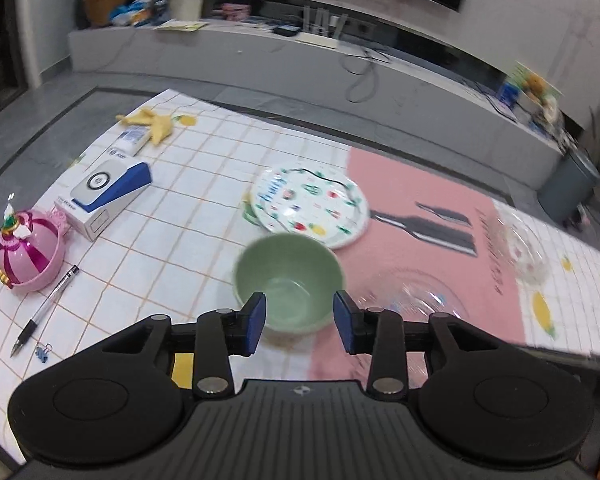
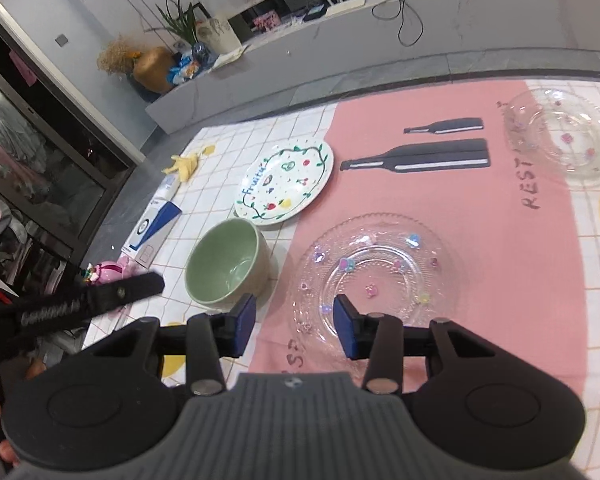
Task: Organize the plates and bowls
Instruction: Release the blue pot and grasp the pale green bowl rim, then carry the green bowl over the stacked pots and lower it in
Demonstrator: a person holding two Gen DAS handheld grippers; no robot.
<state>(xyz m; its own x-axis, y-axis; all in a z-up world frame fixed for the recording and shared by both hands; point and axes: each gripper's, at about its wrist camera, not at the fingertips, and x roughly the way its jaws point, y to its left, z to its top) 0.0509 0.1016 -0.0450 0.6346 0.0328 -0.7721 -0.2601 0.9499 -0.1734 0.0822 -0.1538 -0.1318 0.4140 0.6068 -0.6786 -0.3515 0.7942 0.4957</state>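
A box [image 1: 108,196], pen [image 1: 46,308] and pink toy [image 1: 30,254] sit left; my left gripper [image 1: 300,320] and right gripper [image 2: 295,326] hang part-open, empty, above the green bowl [image 1: 288,280] and glass plate [image 2: 374,276].

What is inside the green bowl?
Nothing that shows. The green bowl looks empty: the right wrist view shows its pale inside walls and most of its bottom. The near rim hides a small strip of the inside, and the tablecloth under the bowl is covered.
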